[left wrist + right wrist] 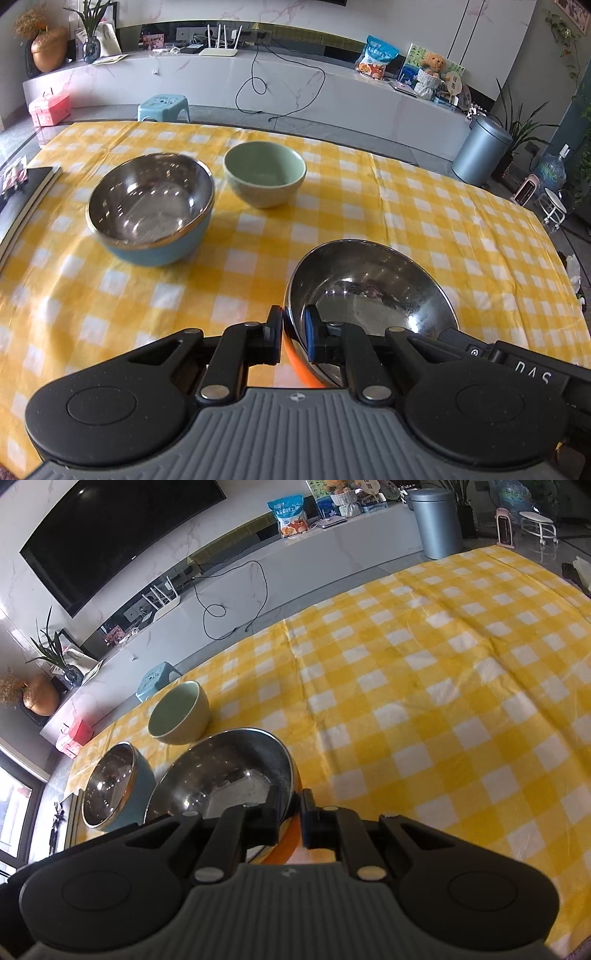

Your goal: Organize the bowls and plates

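Note:
Both grippers clamp the same orange bowl with a steel inside (369,291), each on an opposite side of its rim. My left gripper (293,332) is shut on its left rim. My right gripper (293,814) is shut on its right rim; the bowl (225,775) shows tilted in that view. A blue bowl with a steel inside (151,210) stands to the left on the table; it also shows in the right wrist view (110,786). A green ceramic bowl (264,173) stands behind, also seen in the right wrist view (179,712).
The table carries a yellow checked cloth (424,206). A dark book (26,188) lies at its left edge. Beyond the table are a blue stool (162,107), a white TV bench (295,74) and a grey bin (480,151).

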A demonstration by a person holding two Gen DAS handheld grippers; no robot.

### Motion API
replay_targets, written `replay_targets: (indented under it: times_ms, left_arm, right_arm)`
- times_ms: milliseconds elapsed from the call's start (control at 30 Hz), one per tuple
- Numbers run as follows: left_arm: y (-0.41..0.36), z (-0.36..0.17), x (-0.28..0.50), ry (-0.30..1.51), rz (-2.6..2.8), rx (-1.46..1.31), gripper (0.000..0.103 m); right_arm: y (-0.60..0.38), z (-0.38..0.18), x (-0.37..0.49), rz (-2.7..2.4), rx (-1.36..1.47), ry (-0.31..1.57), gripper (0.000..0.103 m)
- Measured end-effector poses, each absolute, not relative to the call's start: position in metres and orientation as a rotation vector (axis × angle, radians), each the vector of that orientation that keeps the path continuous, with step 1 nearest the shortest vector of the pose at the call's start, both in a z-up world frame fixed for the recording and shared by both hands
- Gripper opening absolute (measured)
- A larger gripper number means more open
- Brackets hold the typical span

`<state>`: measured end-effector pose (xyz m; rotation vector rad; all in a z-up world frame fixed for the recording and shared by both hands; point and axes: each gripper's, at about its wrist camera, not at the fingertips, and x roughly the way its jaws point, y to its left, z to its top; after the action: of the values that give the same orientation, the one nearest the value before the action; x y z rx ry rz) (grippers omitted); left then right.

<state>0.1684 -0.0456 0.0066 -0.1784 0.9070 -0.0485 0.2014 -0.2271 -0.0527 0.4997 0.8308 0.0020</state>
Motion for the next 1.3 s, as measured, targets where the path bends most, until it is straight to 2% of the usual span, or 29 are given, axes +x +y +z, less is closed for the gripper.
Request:
replay_targets:
  times_ms: [267,700,1300]
  left_arm:
    - [-0.032,0.015,0.12,0.91,-0.056,-0.219,0.014]
    - [-0.029,-0.002,0.073,0.945,-0.087,-0.257,0.015]
    - [-0.044,-0.021,0.066,0.963,-0.139,-0.189,0.013]
  right_arm:
    - [-0.223,-0.044,0.152,0.044,0.508,0.84,0.008]
    - [-0.226,-0.056,0.108,0.03,0.521,0.88,0.007]
    - [-0.23,-0.067,0.1,-0.024,0.472,0.896,0.007]
